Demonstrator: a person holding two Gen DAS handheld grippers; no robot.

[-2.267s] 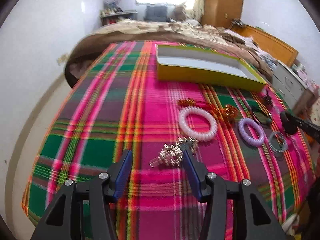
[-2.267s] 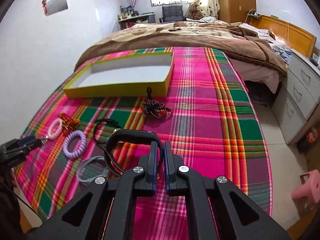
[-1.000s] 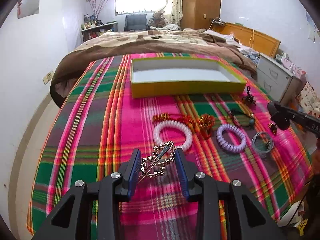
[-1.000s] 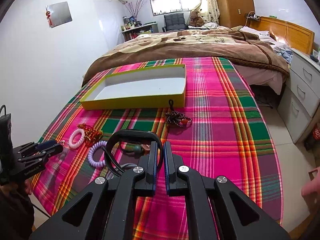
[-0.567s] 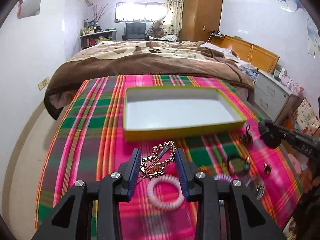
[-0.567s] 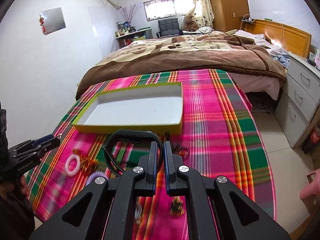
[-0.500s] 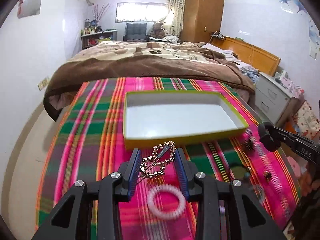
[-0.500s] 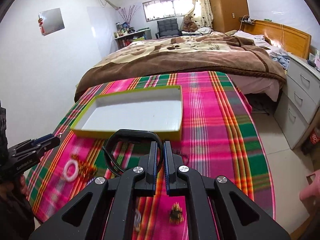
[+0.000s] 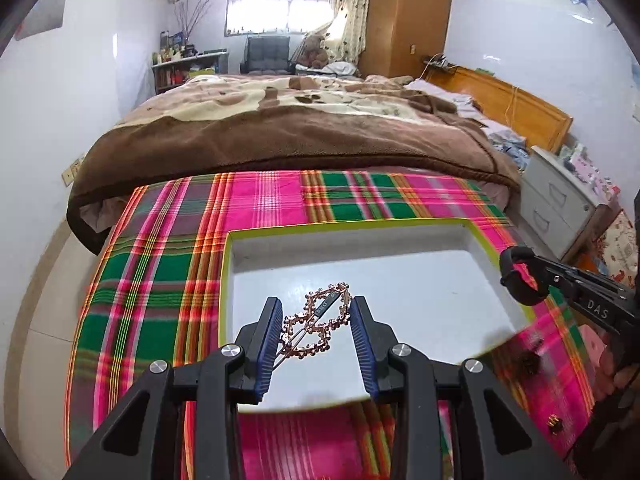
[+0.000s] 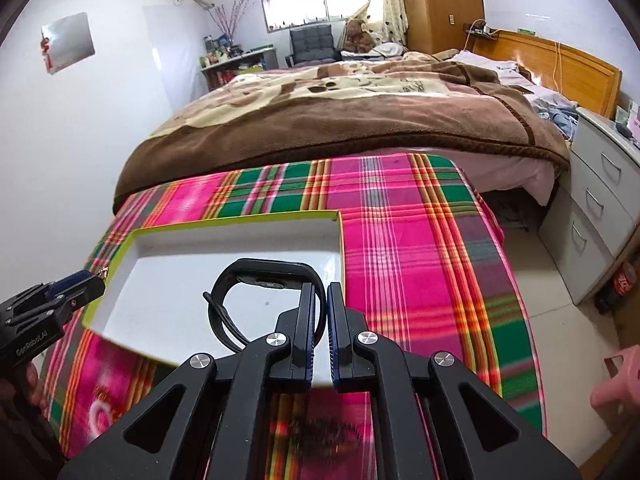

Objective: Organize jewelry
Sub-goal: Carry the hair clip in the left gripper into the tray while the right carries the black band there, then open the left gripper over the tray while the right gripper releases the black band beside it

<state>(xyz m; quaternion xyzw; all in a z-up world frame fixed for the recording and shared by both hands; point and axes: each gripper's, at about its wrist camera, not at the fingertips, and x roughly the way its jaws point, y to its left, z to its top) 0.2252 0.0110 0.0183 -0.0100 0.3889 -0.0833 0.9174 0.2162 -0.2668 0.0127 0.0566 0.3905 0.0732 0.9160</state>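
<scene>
My left gripper (image 9: 314, 334) is shut on a gold rhinestone hair clip (image 9: 316, 326) and holds it above the near left part of the yellow-green box (image 9: 348, 224) with a white floor. My right gripper (image 10: 325, 320) is shut on a black smart band (image 10: 256, 300) and holds it above the box (image 10: 224, 218) near its right side. The right gripper with the band also shows in the left wrist view (image 9: 524, 284) at the box's right edge. The left gripper shows in the right wrist view (image 10: 76, 284) at the box's left edge.
The box lies on a pink and green plaid cloth (image 9: 160, 260). A white coil hair tie (image 10: 100, 416) and blurred small pieces (image 9: 528, 364) lie on the cloth near me. A bed with a brown blanket (image 9: 288, 132) stands behind. Grey drawers (image 10: 600, 216) stand at the right.
Both grippers have moved forward from the loose jewelry to above the box, each still carrying its piece. The box now fills the near view.
</scene>
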